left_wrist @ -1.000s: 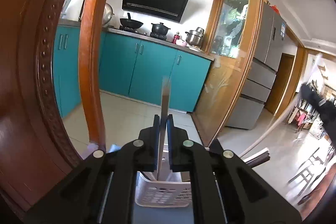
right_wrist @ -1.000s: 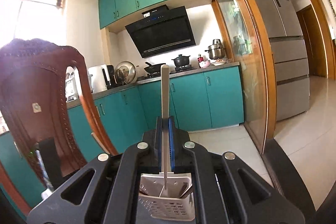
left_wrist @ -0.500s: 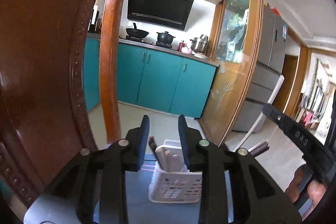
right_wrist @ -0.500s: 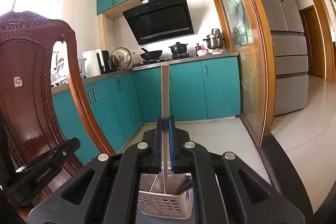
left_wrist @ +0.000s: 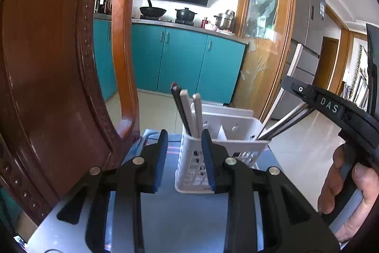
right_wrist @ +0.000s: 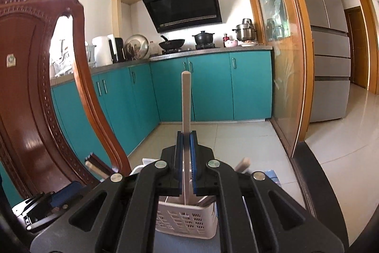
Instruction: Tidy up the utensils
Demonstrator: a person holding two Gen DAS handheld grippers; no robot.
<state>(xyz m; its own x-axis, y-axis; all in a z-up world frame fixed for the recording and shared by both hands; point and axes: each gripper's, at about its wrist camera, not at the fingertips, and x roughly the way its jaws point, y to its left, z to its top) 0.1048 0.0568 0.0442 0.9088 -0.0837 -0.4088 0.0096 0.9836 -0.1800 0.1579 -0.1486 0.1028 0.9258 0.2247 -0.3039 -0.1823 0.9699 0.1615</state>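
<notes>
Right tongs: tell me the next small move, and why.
Probably lower the right tongs a little further, then let go. They are shut on a pale utensil handle standing upright over the white basket; its lower end seems just inside the rim.

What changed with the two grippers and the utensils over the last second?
The left gripper let go of its pale utensil, now standing in the white basket, and is empty, jaws open. The right gripper lowered toward the basket, still clamping its own pale utensil.
</notes>
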